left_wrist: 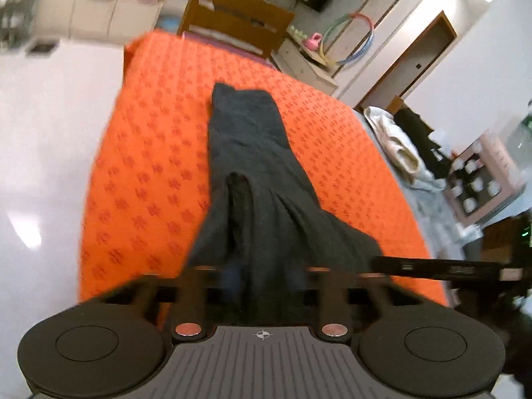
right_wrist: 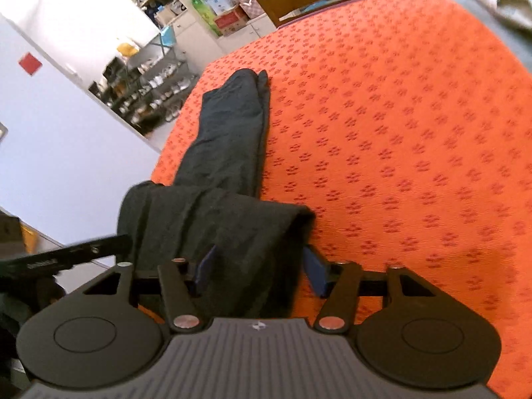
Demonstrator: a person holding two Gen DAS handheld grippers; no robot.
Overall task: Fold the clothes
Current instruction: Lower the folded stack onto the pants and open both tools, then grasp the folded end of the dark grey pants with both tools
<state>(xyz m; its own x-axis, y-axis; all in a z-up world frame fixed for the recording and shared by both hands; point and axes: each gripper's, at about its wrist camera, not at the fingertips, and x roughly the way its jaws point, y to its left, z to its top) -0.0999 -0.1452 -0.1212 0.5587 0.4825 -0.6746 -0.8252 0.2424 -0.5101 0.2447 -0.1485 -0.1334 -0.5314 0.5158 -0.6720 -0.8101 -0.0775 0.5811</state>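
A long dark grey garment (left_wrist: 246, 153) lies lengthwise on the orange patterned tablecloth (left_wrist: 159, 166). Its near end rises up and drapes over my left gripper (left_wrist: 264, 276), whose fingers are almost hidden under the cloth and look shut on it. In the right wrist view the same garment (right_wrist: 232, 126) runs away along the table's left edge. Its near part is doubled back toward me and bunched between the blue fingers (right_wrist: 316, 272) of my right gripper (right_wrist: 259, 266), which is shut on that bunch. The two grippers sit side by side at the garment's near end.
A wooden chair (left_wrist: 232, 16) stands at the table's far end. A pile of pale and black clothes (left_wrist: 399, 146) lies past the cloth's right edge, beside a box of cups (left_wrist: 478, 183). Cluttered shelves (right_wrist: 149, 93) stand beyond the left edge, over white floor.
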